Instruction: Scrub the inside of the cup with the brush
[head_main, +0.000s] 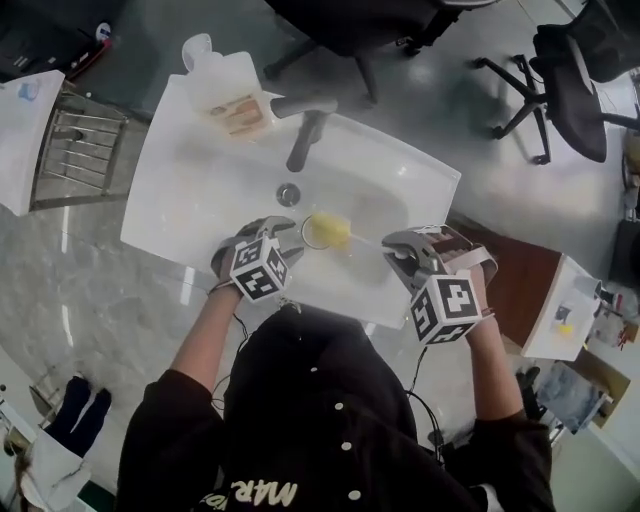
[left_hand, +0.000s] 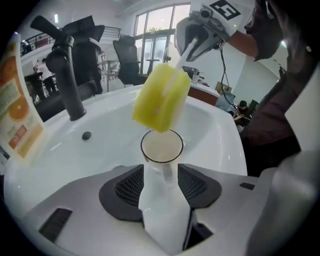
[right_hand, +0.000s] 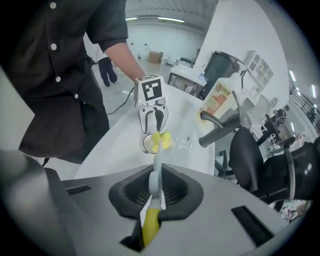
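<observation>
A clear cup (head_main: 314, 233) is over the white sink basin (head_main: 200, 185), its mouth turned away from my left gripper (head_main: 285, 243). In the left gripper view the cup (left_hand: 161, 150) lies between the dark pads (left_hand: 125, 187), which press on its sides. My right gripper (head_main: 400, 255) is shut on the brush's thin white shaft (right_hand: 156, 175), with the yellow handle end (right_hand: 150, 225) behind the pads. The brush's yellow sponge head (left_hand: 161, 97) is at the cup's rim, partly above it and not deep inside. In the right gripper view the sponge (right_hand: 160, 141) covers part of the cup's mouth.
A dark faucet (head_main: 305, 125) and the drain (head_main: 288, 194) lie beyond the cup. A plastic jug with an orange label (head_main: 228, 85) stands at the sink's back left corner. A metal rack (head_main: 75, 145) is left of the sink; office chairs (head_main: 570, 80) stand behind.
</observation>
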